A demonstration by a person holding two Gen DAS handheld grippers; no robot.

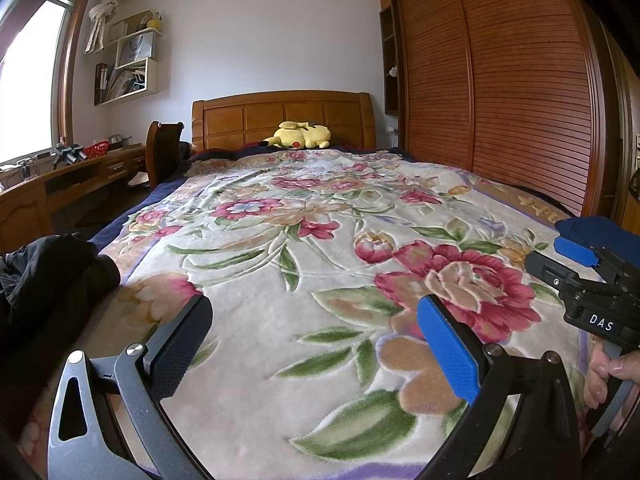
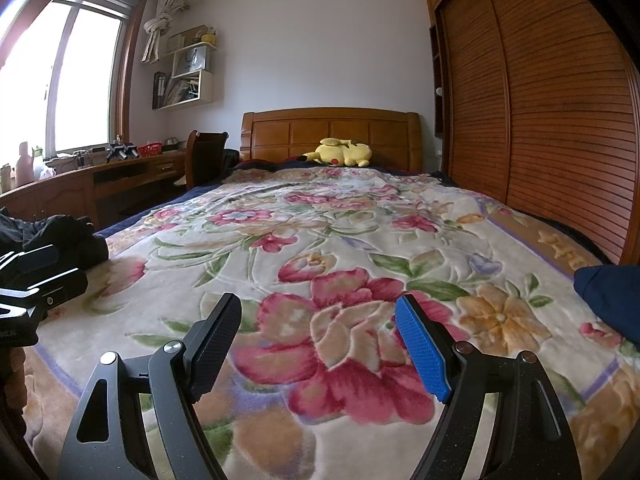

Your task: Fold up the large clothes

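Left gripper (image 1: pixel 314 340): jaws spread wide, nothing between them, poised over the floral blanket (image 1: pixel 320 240). Right gripper (image 2: pixel 318 344): likewise released and empty, above a large pink flower. Black garment (image 1: pixel 48 280): heaped at the blanket's edge, 9 o'clock from the left gripper. Navy garment (image 2: pixel 612 296): at 3 o'clock from the right gripper. Yellow plush toy (image 2: pixel 340 153): at 12 o'clock, against the wooden headboard (image 2: pixel 332 132).
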